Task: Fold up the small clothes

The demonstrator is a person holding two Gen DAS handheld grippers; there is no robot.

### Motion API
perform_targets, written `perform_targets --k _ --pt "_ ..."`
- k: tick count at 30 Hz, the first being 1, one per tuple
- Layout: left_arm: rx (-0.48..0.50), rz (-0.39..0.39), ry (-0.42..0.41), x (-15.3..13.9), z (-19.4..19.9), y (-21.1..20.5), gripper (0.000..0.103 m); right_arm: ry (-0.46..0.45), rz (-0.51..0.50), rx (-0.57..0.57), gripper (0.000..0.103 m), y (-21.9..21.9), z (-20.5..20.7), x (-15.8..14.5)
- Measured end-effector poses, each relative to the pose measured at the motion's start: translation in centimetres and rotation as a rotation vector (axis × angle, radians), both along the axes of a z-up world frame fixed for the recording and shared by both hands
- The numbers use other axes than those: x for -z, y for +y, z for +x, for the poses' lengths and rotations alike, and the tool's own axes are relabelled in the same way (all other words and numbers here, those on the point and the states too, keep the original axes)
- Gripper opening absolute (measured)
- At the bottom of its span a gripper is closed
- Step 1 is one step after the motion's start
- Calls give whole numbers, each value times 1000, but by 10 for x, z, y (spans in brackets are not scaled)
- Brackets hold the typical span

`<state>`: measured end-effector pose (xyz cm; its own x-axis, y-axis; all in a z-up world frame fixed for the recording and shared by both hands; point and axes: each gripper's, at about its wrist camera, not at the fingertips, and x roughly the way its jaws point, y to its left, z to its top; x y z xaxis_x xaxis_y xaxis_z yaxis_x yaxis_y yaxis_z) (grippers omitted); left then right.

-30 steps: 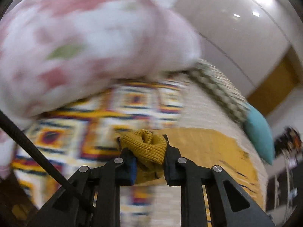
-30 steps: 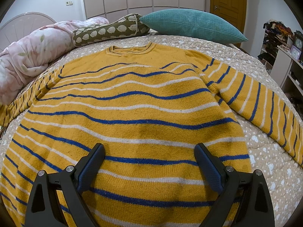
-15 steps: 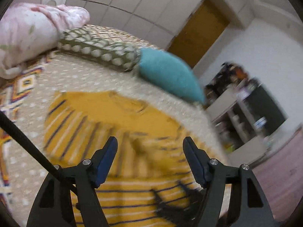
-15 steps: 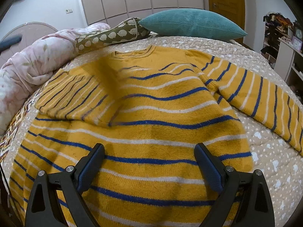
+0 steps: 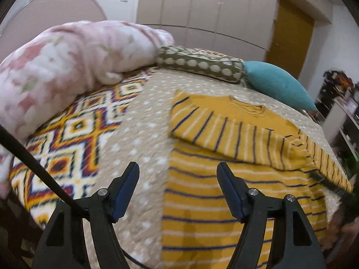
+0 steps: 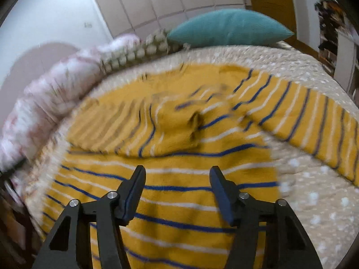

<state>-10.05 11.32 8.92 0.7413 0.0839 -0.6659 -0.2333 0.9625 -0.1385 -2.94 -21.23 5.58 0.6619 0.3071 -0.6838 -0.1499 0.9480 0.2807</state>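
Observation:
A mustard-yellow sweater with blue and white stripes [image 5: 224, 192] lies flat on the bed. Its left sleeve [image 5: 235, 139] is folded across the chest. In the right wrist view the sweater [image 6: 168, 197] fills the middle, and its right sleeve [image 6: 314, 121] stretches out to the right on the bed. My left gripper [image 5: 178, 183] is open and empty above the sweater's left edge. My right gripper [image 6: 177, 188] is open and empty above the sweater's lower body.
A beige dotted bedspread [image 5: 139, 139] covers the bed, with a patterned blanket [image 5: 74, 134] at left. A pink floral duvet [image 5: 56, 67], a spotted bolster [image 5: 199, 67] and a teal pillow [image 5: 276, 85] lie at the head. Shelves [image 5: 343, 116] stand at right.
My left gripper let go of the sleeve cuff after carrying it across; the sleeve now lies folded over the chest. The left gripper pulled back. My right gripper moved forward and narrowed slightly.

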Motion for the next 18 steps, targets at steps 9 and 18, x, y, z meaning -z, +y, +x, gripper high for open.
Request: perform_targets --k 9,18 --pt "5 -79 18 14 -40 -1 70 47 -7 15 62 -4 41 -12" --pt "18 -130 -6 -4 -53 7 70 93 -94 -52 6 21 79 -11"
